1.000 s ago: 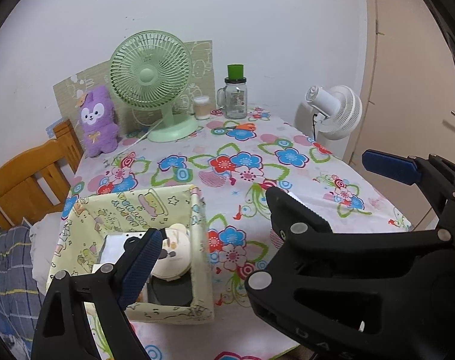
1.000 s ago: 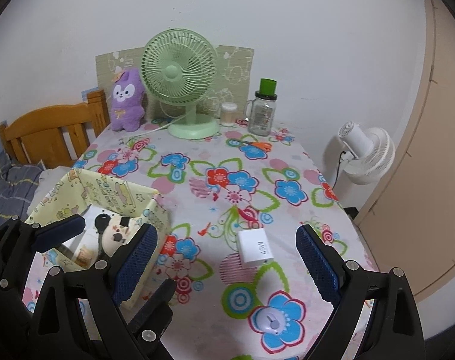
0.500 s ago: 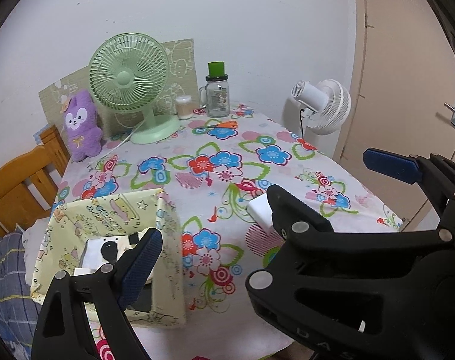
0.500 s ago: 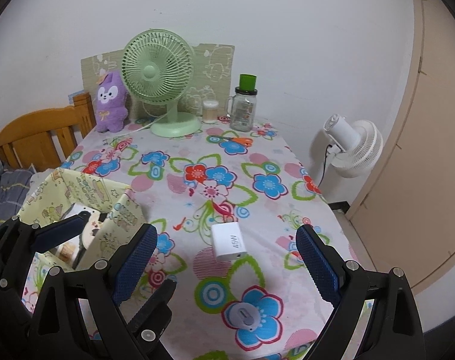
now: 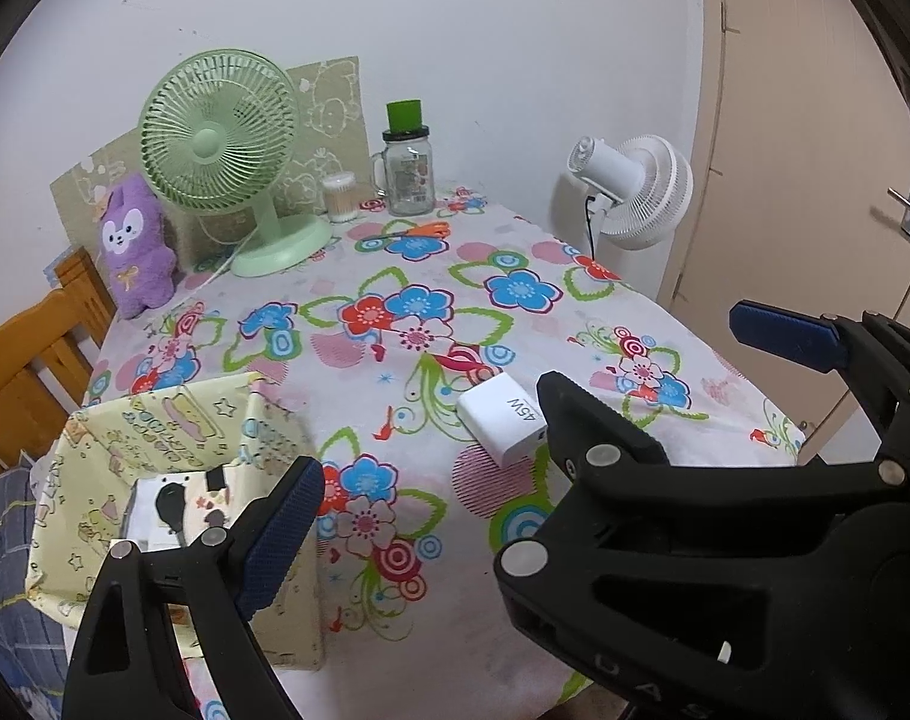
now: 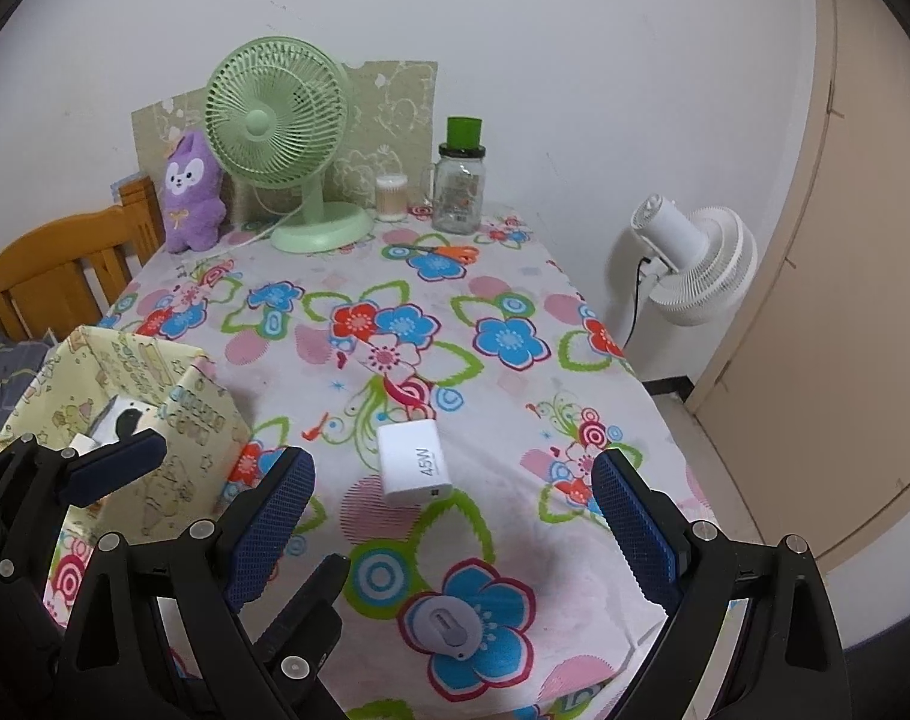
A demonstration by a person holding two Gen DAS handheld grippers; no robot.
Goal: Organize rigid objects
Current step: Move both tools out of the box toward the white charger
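The right gripper (image 6: 452, 528) hung above the near end of the table (image 6: 515, 396), and its two blue fingers (image 6: 632, 531) stood wide apart with nothing between them; just past the tips lay a white charger block (image 6: 412, 461) (it had "45W" printed on its side), flat on the flowery cloth and touching neither finger; closer in, near the table's edge, a small round grey thing (image 6: 449, 624) sat on a blue flower; the left gripper (image 5: 515, 420) was also spread wide and held nothing; its view was partly filled by the black frame of the other gripper, which hid one corner of the charger; on the left side of the table stood a yellow box (image 5: 173, 480) with cartoon pictures, open at the top, with a few white and black things inside; at the far end stood a green fan (image 6: 281, 138), a purple plush toy (image 6: 192, 192), a glass jar (image 6: 458, 186) with a green lid and orange scissors (image 6: 449, 252)
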